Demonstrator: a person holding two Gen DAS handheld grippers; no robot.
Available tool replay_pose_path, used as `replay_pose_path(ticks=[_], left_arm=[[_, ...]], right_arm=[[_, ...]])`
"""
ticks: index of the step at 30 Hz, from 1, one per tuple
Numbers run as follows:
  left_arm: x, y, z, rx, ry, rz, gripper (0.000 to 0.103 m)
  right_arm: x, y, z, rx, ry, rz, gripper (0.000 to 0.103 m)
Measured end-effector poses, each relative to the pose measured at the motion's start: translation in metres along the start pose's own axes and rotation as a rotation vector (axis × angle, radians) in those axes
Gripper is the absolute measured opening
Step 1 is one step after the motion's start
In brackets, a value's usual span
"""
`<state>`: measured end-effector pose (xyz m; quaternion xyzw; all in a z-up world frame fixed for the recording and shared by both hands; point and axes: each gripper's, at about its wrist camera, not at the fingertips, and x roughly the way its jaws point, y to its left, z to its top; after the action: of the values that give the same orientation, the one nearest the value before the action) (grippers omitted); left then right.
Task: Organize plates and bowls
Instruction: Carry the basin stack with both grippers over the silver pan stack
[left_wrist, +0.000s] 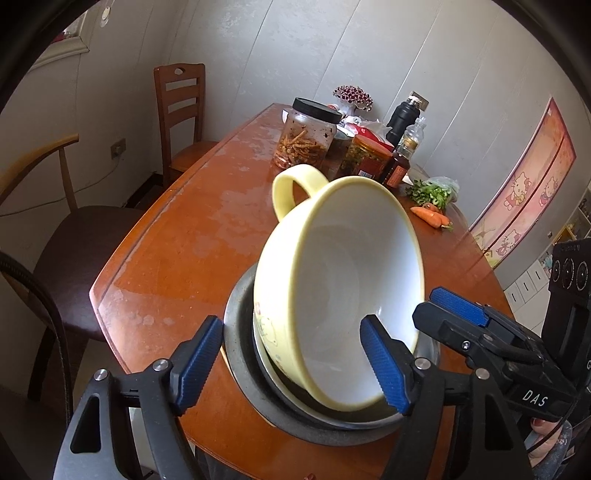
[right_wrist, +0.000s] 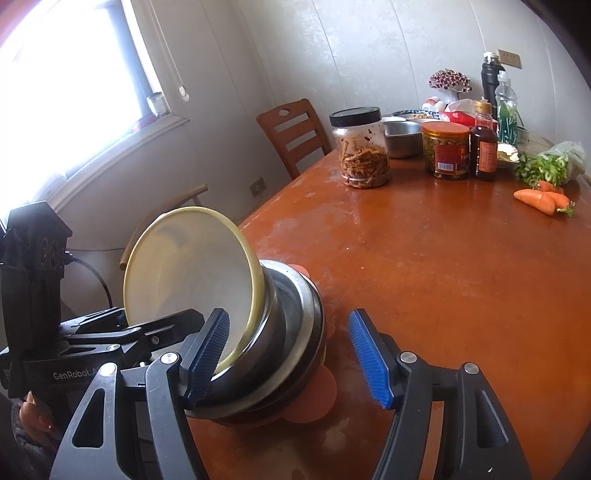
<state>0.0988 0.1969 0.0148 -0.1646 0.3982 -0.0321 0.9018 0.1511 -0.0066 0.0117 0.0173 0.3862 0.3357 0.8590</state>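
Note:
A pale yellow bowl (left_wrist: 332, 280) with a loop handle leans tilted inside a stack of steel bowls (left_wrist: 240, 332) near the table's front edge. My left gripper (left_wrist: 291, 363) is open around the bowl's low side. Its right pad (left_wrist: 384, 365) lies just inside the rim and its left pad (left_wrist: 199, 362) stands clear outside the steel rim. My right gripper (right_wrist: 288, 360) is open around the steel bowls (right_wrist: 291, 332), with its left pad (right_wrist: 207, 354) in front of the yellow bowl (right_wrist: 192, 266). An orange scalloped plate (right_wrist: 314, 402) lies under the stack.
At the far end of the wooden table (right_wrist: 424, 277) stand a black-lidded jar (right_wrist: 364, 151), an orange-lidded jar (right_wrist: 445, 151), a sauce bottle (right_wrist: 483, 147) and a steel bowl (right_wrist: 402, 138). Carrots (right_wrist: 543, 199) and greens (right_wrist: 550, 166) lie at the right. Chairs (left_wrist: 181, 107) line the left side.

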Motion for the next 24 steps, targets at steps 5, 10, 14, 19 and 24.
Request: replay_pose_path(ticks=[5, 10, 14, 19, 24], left_arm=[[-0.008, -0.002, 0.0, 0.008, -0.02, -0.013, 0.077], [-0.009, -0.003, 0.0, 0.01, -0.021, -0.005, 0.077], [-0.014, -0.003, -0.001, 0.014, -0.04, 0.011, 0.077], [-0.024, 0.001, -0.003, 0.01, -0.072, 0.053, 0.079], [-0.033, 0.003, -0.006, 0.009, -0.083, 0.057, 0.079]], right_arm=[[-0.001, 0.001, 0.0, 0.0, -0.004, 0.001, 0.07], [-0.003, 0.001, 0.0, 0.007, -0.01, 0.001, 0.071], [-0.008, 0.001, 0.001, 0.005, -0.023, -0.002, 0.073], [-0.012, 0.005, 0.0, -0.005, -0.029, -0.002, 0.073], [-0.017, 0.009, -0.002, -0.016, -0.04, -0.006, 0.073]])
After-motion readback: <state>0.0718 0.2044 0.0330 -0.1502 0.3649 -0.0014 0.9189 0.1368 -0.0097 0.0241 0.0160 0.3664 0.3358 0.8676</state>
